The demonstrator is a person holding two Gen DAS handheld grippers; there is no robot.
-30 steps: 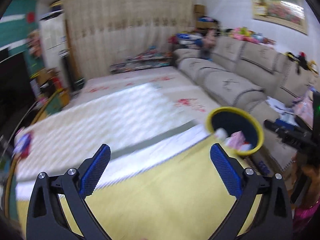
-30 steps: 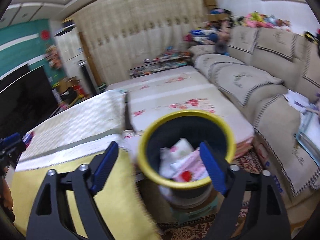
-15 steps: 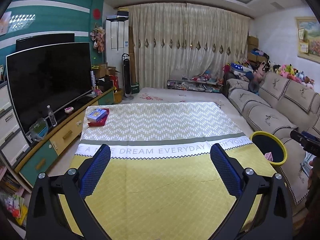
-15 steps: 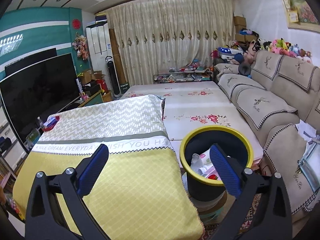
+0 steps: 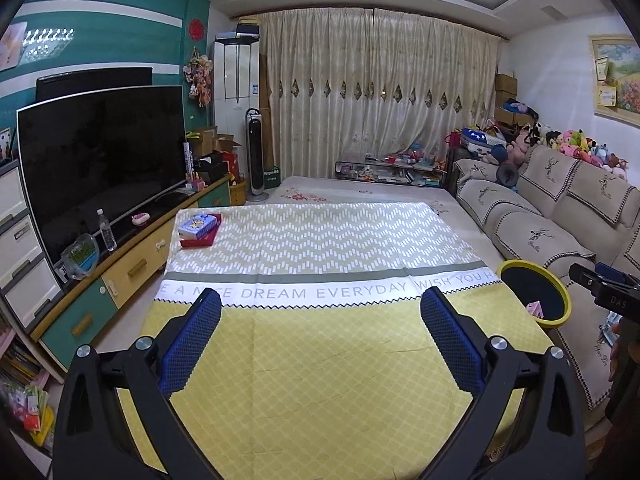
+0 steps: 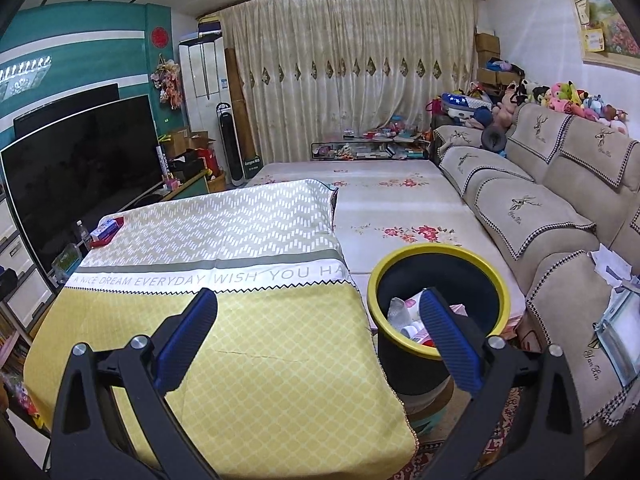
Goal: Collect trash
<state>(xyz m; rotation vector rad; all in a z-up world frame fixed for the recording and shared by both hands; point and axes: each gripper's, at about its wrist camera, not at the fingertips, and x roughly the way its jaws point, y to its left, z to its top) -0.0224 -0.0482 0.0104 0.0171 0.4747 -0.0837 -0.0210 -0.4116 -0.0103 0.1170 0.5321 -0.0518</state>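
Both grippers stood wide apart at the fingers with nothing between them. The left gripper [image 5: 320, 344] hung over the yellow end of the tablecloth [image 5: 320, 360], and the right gripper [image 6: 320, 344] hung over the cloth's near right corner. Its jaws had just been opening, and no object sat between them.

The yellow-rimmed bin [image 6: 440, 280] stood just beyond the right gripper's right finger, which overlapped its near rim in that picture. Inside lay crumpled wrappers and paper [image 6: 404, 316], so some trash looked already collected. The cloth ahead of both pairs of fingers was bare of litter. The only things left on it were a small box on a red tray [image 5: 199, 229], well beyond the left finger at the far left corner; whether that counted as trash I could not tell. I judged the job near its end.

The right view alone showed the bin's contents and loose papers [image 6: 612, 264] on the sofa, off past the right finger. The left view showed only a pink scrap in the bin [image 5: 534, 292], but took in the whole TV cabinet [image 5: 132, 264].
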